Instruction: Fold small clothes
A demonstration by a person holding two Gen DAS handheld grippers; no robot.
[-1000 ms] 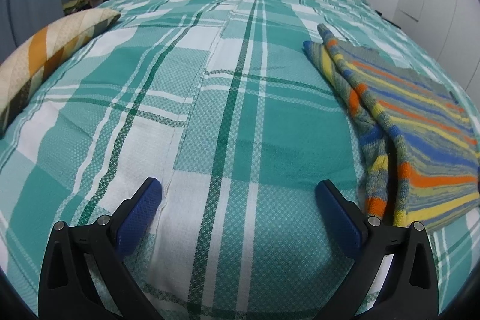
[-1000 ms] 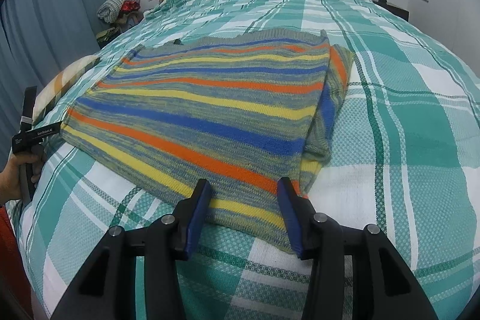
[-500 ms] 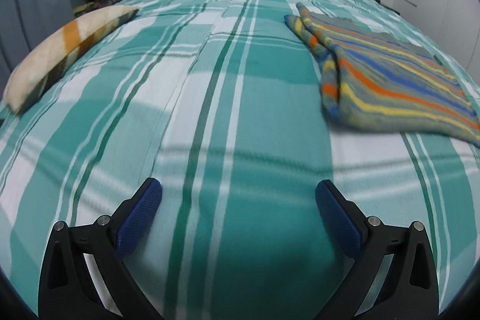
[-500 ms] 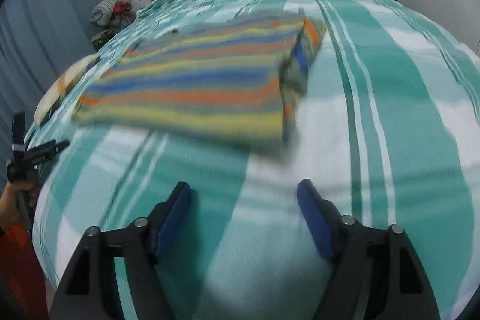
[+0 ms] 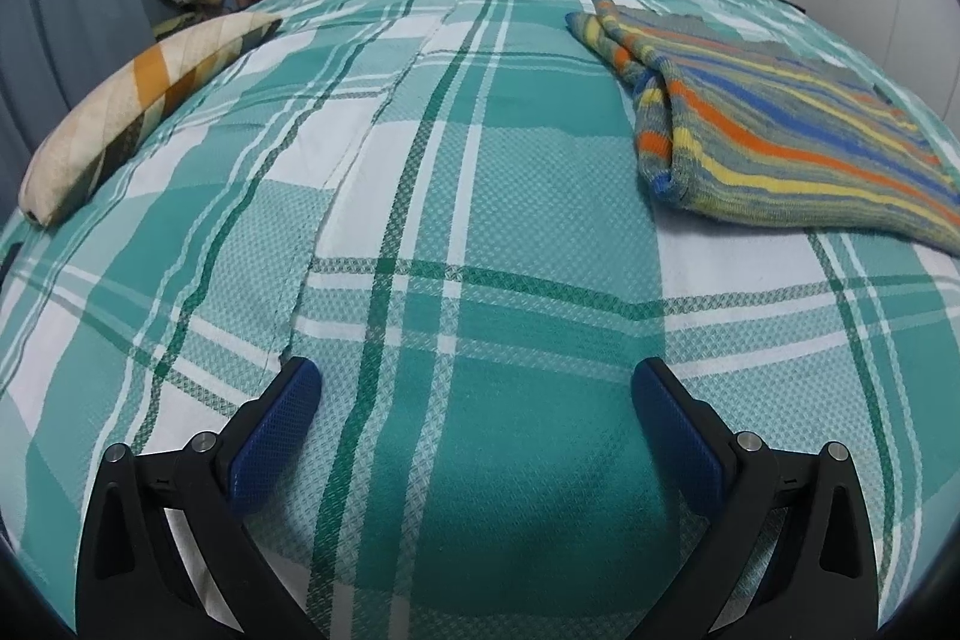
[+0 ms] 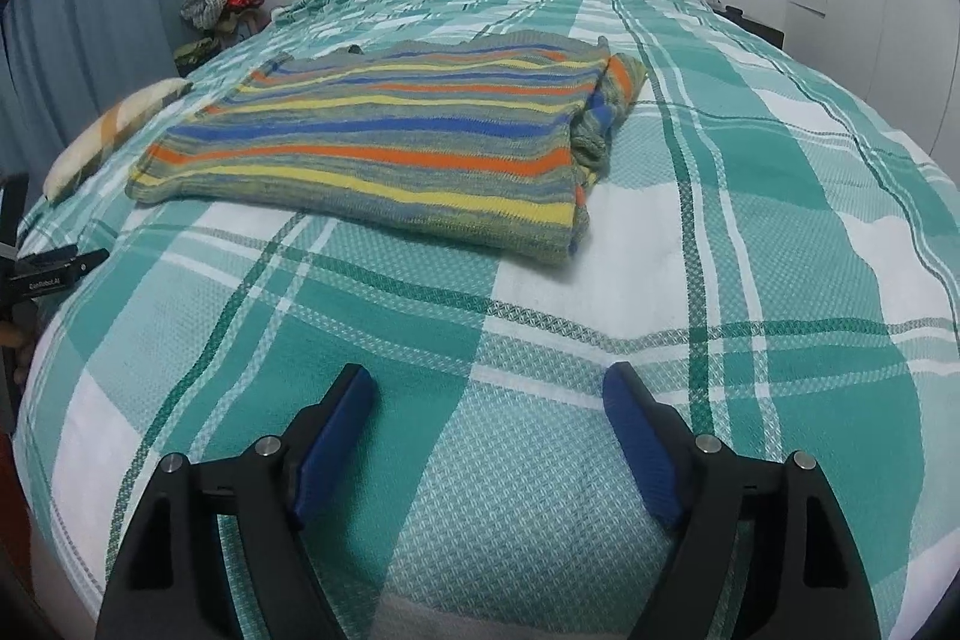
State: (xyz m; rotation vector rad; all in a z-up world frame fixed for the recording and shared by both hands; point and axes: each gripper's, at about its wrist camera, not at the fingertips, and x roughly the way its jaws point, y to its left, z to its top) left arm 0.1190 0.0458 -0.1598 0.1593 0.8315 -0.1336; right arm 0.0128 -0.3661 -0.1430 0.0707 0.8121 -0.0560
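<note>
Am seeing striped knit sweater [image 6: 384, 148] lying folded on green plaid bedspread [image 6: 750, 232], far from both grippers. Right gripper [image 6: 489, 436] jaws just been opening, nothing between. Left gripper [image 5: 474, 436] gaping wide, empty, hovering over bedspread.

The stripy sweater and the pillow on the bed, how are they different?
The striped sweater is folded flat in the middle of the bed; the pillow is puffy and sits at the bed's edge. The sweater has blue, orange and yellow stripes; the pillow is cream with orange and dark bands. Both lie on the green plaid bedspread.
</note>
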